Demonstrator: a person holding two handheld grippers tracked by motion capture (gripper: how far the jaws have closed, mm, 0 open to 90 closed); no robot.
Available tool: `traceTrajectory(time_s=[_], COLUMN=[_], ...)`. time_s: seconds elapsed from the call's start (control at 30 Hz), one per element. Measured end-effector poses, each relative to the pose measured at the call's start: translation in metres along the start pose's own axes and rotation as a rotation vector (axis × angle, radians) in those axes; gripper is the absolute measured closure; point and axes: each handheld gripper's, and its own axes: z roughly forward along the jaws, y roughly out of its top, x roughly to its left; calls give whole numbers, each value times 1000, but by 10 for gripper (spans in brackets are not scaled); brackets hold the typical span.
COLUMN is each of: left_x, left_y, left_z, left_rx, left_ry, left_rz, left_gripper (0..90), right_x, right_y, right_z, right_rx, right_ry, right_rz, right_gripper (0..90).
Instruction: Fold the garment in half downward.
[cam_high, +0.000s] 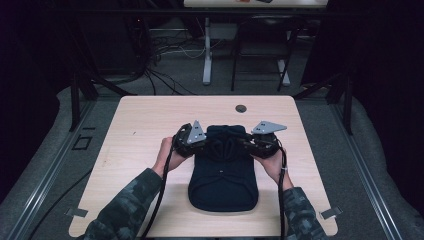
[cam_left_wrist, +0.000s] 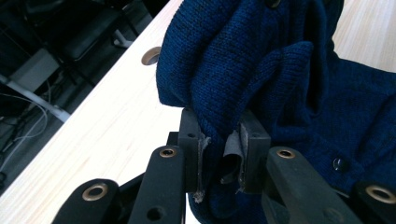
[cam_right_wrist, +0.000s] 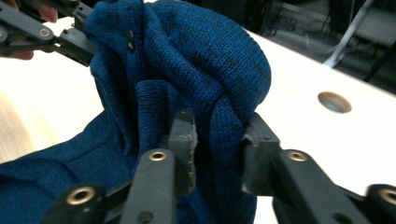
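Note:
A dark blue knitted garment with small buttons lies on the light wooden table, its far end bunched up and lifted. My left gripper holds that end from the left. In the left gripper view it is shut on a thick fold of the knit. From the right, my right gripper pinches another fold of the same end. The right gripper view has it shut on the knit, with the left gripper at the upper left, also in the fabric.
A round cable hole sits near the table's far edge, just beyond the garment. Past the table stand a white desk leg and loose cables on the floor. Bare wood lies left and right of the garment.

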Motion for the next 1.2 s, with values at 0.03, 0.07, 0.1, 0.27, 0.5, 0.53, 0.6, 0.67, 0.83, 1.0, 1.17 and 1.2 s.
traceTrajectory(time_s=[0.03,0.07,0.1,0.27,0.5,0.53,0.6,0.67,0.83,1.0,1.17,1.2], left_x=[1,1,2,6,8,7,5,3,-3,-6,-8,-9], left_y=[-2,-2,-3,-10,-16,-16,-14,-12,-4,0,-2,-5], left_z=[-1,-1,-1,2,17,17,17,15,10,7,3,2], left_rx=[0,0,3,34,66,58,57,44,13,-19,-28,-28], left_ry=[-8,-8,-28,-64,-117,-120,-101,-84,-7,38,53,52], left_rz=[-18,-18,-34,-110,-164,-158,-133,-108,-11,46,101,109], left_gripper=[731,720,720,480,345,398,560,673,768,775,774,773], right_x=[5,7,7,14,21,22,21,19,11,5,11,13], right_y=[1,1,1,0,-2,-2,-2,-3,-2,6,9,8], right_z=[-1,-2,-2,-4,-5,-5,-5,-5,-7,-4,-3,-3], right_rx=[-26,-38,-38,-74,-98,-93,-82,-72,-20,13,31,24], right_ry=[-14,-16,-16,-15,4,-4,-1,6,48,31,19,16], right_rz=[-31,-44,-44,-104,-159,-165,-166,-157,-85,-31,-56,-68], right_gripper=[734,737,737,745,747,746,743,730,530,416,613,644])
